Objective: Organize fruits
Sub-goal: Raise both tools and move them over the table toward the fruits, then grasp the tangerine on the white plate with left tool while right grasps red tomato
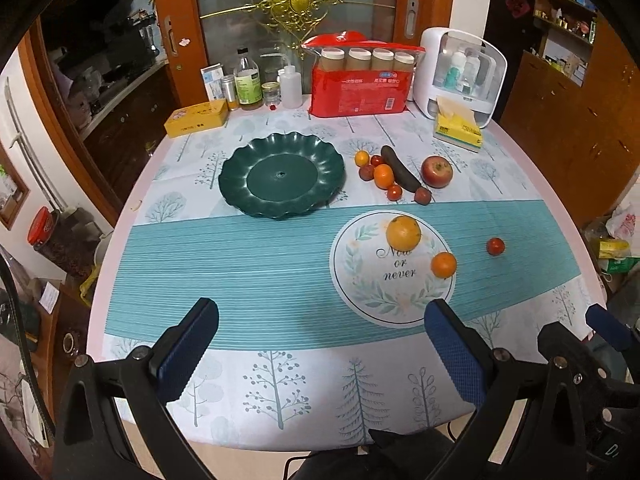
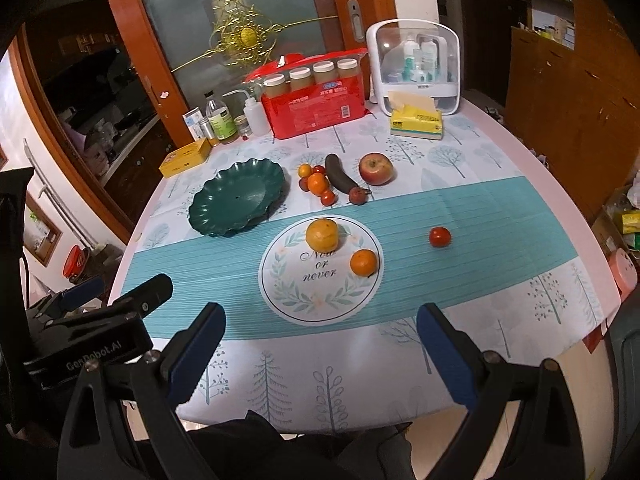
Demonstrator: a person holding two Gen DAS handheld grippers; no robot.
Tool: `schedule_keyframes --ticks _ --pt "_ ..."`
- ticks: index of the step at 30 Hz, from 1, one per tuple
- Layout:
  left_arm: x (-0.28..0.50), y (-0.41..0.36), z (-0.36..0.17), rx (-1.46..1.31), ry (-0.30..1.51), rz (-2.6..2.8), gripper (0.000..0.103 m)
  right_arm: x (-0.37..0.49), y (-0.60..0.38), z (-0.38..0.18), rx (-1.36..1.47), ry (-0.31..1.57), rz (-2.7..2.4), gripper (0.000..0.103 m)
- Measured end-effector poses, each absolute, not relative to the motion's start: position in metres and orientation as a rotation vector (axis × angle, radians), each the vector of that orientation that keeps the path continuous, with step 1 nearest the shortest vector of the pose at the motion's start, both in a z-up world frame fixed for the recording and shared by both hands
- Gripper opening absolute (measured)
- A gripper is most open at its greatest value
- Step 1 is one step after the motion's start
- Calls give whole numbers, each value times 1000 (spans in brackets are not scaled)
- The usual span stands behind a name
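A dark green scalloped plate (image 1: 256, 196) (image 2: 208, 216) stands empty at the middle left of the table. Right of it lie an apple (image 1: 437, 171) (image 2: 375, 168), a dark cucumber (image 1: 400, 173) (image 2: 340, 178) and several small oranges and tomatoes. Nearer, a large orange (image 1: 403, 233) (image 2: 322, 235), a small orange (image 1: 443, 264) (image 2: 363, 262) and a tomato (image 1: 495, 246) (image 2: 440, 236) lie apart. My left gripper (image 1: 320, 320) and right gripper (image 2: 320, 322) are open and empty above the table's near edge.
Along the back stand a yellow tin (image 1: 196, 118), bottles (image 1: 248, 84), a red pack of jars (image 1: 360, 84), a white organiser (image 1: 460, 72) and a tissue pack (image 1: 458, 128). Wooden cabinets stand at the left and right.
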State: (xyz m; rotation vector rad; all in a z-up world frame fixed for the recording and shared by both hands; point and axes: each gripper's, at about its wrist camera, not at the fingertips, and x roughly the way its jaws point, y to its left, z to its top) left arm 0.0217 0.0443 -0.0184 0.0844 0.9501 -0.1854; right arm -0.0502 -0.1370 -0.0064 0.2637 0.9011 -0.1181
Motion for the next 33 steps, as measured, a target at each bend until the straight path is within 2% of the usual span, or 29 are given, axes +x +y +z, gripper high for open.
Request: schedule_keyframes --ticks 9,22,33 --pt "28 25 -23 77 963 -207 102 -48 -154 -13 264 894 -141 97" --pt "47 -43 -28 0 1005 -178 102 -15 -223 -16 157 885 -85 97" --pt "77 -97 -70 -30 1123 -66 102 22 -275 -40 -3 872 37 96"
